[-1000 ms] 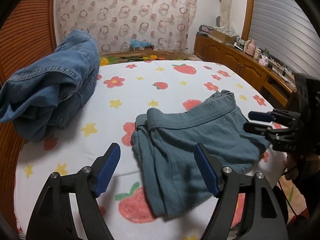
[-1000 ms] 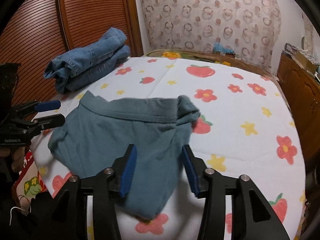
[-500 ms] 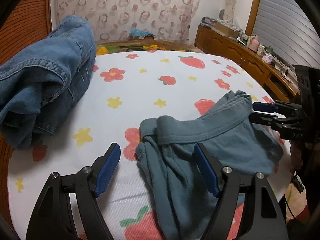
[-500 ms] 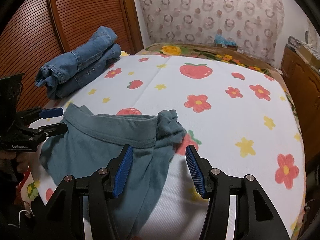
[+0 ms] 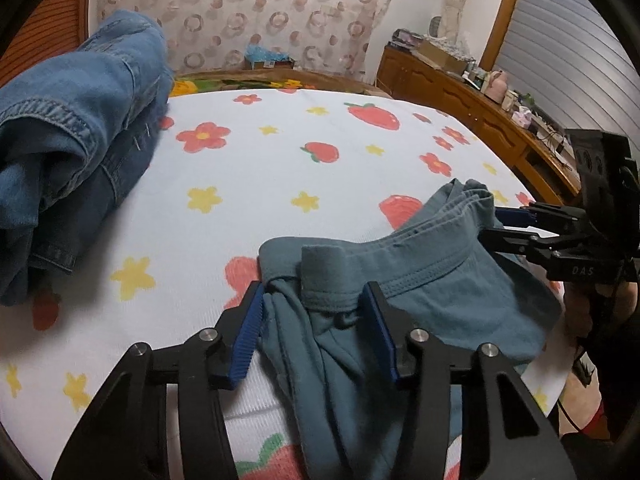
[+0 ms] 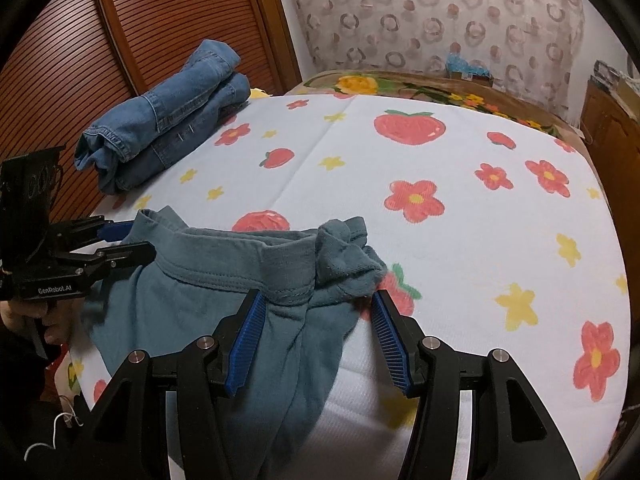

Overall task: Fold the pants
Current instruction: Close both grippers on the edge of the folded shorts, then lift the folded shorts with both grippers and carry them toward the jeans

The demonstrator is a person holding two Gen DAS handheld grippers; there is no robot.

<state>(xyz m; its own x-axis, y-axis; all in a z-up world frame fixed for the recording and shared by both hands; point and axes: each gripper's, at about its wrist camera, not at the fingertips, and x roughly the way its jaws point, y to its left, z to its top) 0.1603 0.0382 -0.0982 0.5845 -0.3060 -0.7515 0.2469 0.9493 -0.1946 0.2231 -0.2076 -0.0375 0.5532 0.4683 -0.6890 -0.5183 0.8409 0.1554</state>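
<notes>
Left wrist: open left tool (image 5: 316, 312) astride pants (image 5: 440, 292) waistband corner.

Teal-grey pants (image 5: 424, 300) lie rumpled at the near edge of the bed (image 5: 280, 168), waistband toward the middle, one waist corner bunched, legs draping over that edge.

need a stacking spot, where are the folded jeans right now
The folded jeans lie at the bed's far left edge beside the slatted wooden door, apart from the teal pants.

Two low, close, facing views over shared pants (image 5: 420, 292).
</notes>
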